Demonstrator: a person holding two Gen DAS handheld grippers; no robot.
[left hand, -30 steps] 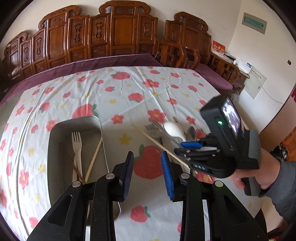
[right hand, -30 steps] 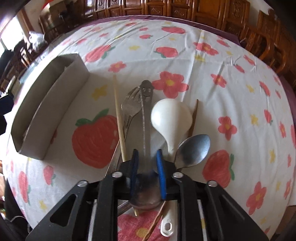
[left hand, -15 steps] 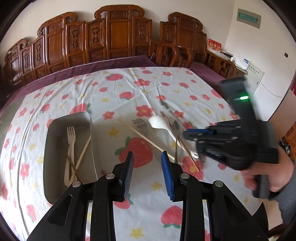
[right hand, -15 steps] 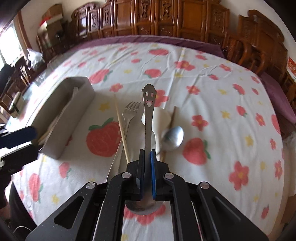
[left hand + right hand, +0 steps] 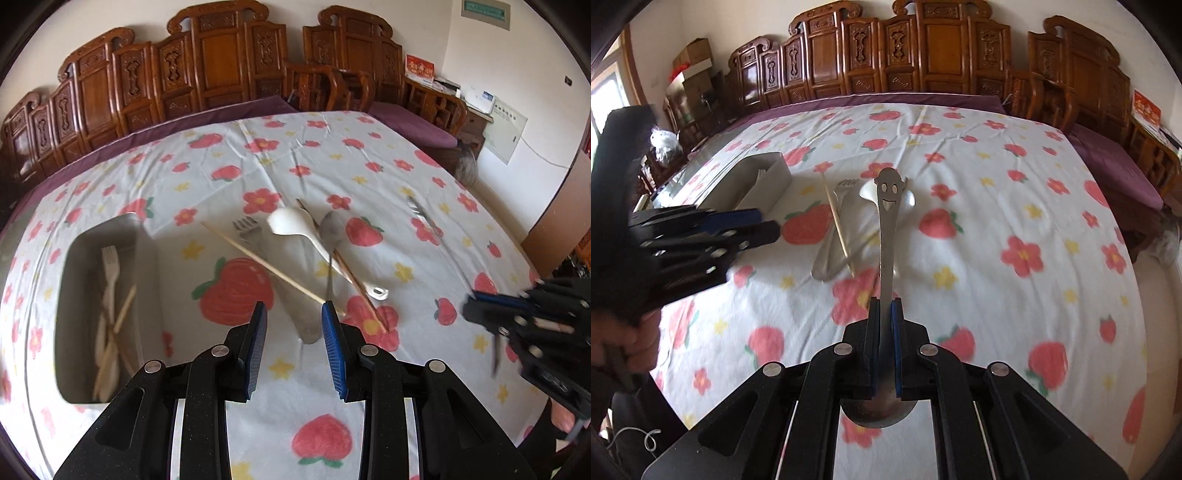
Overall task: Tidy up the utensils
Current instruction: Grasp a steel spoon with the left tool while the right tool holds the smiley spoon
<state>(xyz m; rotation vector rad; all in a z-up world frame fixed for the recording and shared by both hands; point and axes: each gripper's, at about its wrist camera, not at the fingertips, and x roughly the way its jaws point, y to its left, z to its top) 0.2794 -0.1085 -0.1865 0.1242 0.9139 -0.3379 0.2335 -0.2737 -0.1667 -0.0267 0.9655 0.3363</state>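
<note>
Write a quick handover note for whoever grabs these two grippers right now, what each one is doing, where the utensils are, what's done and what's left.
Right gripper: jaws shut on the steel spoon with the smiley-face handle, held above the table.
Left gripper: jaws open, holding nothing.
Grey rectangular tray: already holds a pale fork and wooden chopsticks.
On the flowered tablecloth: metal fork, white ladle-style spoon, plain steel spoon, a light chopstick and a darker chopstick.
Left: put the held spoon in the tray, then the rest.

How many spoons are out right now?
3: a smiley-handled metal spoon held in the right gripper, plus a white spoon and a grey metal spoon on the tablecloth. The box may hide more.
</note>
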